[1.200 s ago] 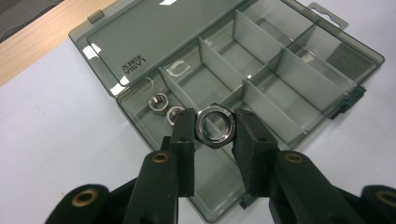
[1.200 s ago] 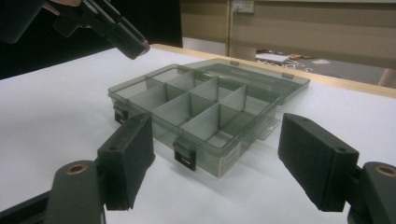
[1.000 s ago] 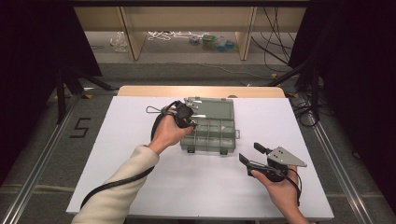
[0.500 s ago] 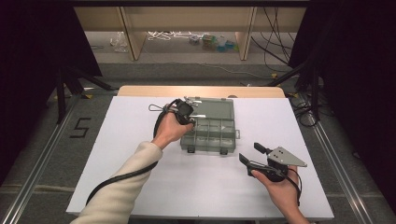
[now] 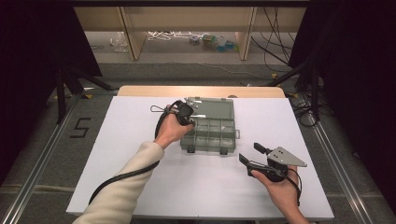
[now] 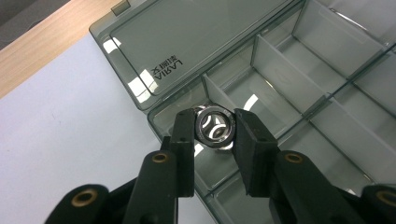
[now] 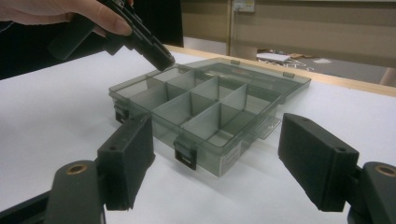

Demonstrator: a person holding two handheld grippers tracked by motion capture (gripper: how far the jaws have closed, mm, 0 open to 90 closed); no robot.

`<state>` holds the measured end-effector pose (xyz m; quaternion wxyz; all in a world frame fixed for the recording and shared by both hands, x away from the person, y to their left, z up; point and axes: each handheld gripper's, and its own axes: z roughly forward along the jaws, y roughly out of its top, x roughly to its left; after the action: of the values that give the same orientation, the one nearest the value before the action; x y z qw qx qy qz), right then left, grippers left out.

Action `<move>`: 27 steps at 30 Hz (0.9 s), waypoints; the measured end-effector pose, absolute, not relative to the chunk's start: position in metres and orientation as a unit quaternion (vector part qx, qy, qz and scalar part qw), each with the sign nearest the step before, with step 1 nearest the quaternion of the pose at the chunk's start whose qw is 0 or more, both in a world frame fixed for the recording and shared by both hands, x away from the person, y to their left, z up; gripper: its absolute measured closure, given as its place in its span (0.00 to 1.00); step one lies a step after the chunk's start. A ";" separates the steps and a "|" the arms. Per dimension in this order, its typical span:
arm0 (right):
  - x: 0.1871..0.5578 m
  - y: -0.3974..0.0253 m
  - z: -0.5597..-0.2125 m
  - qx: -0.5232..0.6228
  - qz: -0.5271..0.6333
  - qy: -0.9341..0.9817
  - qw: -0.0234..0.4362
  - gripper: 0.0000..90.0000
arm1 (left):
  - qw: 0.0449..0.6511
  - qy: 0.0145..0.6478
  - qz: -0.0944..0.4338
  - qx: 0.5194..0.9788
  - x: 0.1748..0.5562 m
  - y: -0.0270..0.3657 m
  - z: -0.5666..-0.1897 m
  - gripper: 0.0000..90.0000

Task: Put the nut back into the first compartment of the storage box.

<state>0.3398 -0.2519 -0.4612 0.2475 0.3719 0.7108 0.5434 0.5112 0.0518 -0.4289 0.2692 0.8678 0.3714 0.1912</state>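
A smoky transparent organizer box [image 5: 211, 136] lies open at mid table, its lid [image 5: 212, 107] folded flat on the far side. My left gripper [image 5: 187, 116] hovers over the box's far left corner, shut on a small metal ring [image 6: 214, 127] held just above the corner compartment [image 6: 175, 116]. The compartments [image 7: 187, 100] that I can see into look empty. The left gripper [image 7: 154, 51] also appears over the box's corner in the right gripper view. At the table's front right, my right gripper [image 5: 249, 152] is open, pointing at the box with nothing between its fingers [image 7: 128, 161].
The white table top [image 5: 140, 121] has free room to the left, right and front of the box. A wooden strip [image 5: 201, 91] runs along the far edge. Black cables trail from both grippers.
The left hand has shifted slightly over the box's far left corner with the ring still held. The right gripper has stayed still.
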 end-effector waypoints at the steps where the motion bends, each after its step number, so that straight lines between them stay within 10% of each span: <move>1: 0.339 -0.252 -0.461 0.373 0.540 0.713 0.248 0.30 | 0.267 0.371 0.190 0.869 0.512 0.052 -0.429 0.78; 27: 0.340 -0.252 -0.461 0.369 0.545 0.710 0.251 0.30 | 0.240 0.367 0.200 0.876 0.519 0.051 -0.441 0.78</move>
<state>0.3398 -0.2518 -0.4610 0.2506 0.3689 0.7097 0.5453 0.5185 0.0506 -0.4406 0.2395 0.8763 0.3672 0.1997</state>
